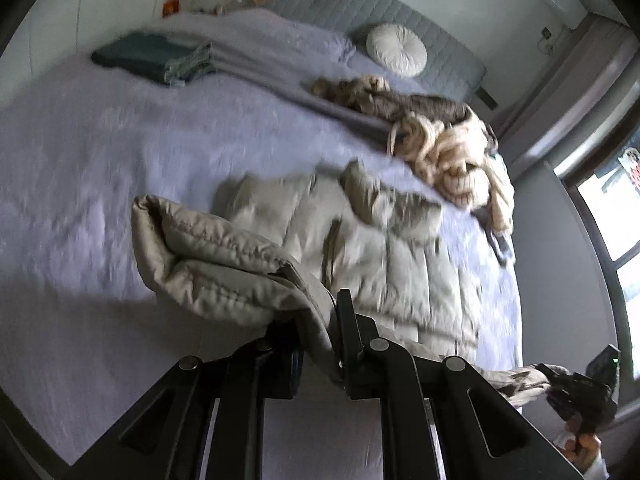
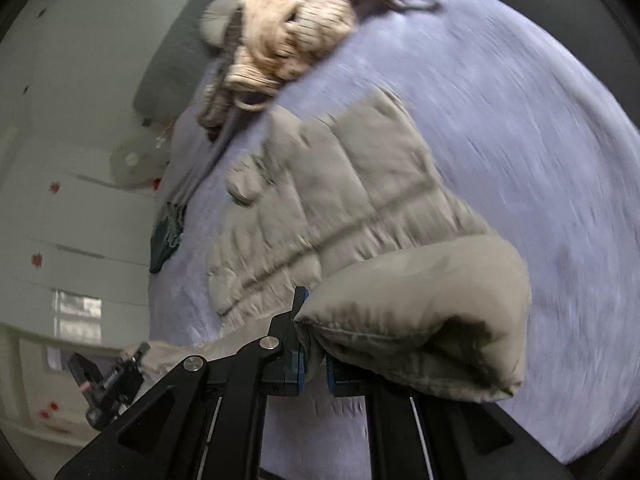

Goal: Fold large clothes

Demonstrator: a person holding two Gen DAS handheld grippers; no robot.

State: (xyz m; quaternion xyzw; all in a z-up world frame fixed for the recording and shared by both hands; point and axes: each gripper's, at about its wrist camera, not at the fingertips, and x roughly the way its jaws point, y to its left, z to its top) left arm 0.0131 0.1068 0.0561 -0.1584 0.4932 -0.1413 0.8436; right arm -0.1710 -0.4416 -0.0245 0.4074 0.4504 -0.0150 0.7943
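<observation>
Both the left tongs (image 1: 320,344) and right tongs (image 2: 314,364) are clamped on the puffer jacket (image 1: 384,248), mid-fold on the bed (image 1: 100,168); at 1 o'clock, a clothes heap (image 1: 440,148) awaits folding.

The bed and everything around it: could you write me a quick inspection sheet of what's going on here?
Surface: lilac bedspread over the bed.
Job's things: beige puffer jacket lying on the bedspread, both near corners lifted.
Clutter: heap of cream and brown knitwear; folded dark teal clothes; round white cushion.
Grippers: left gripper shut on the jacket's hem; right gripper shut on the other corner, fabric bulging over its fingers.
Cables: nothing seen.
Surroundings: padded grey headboard, window, white drawers.
</observation>
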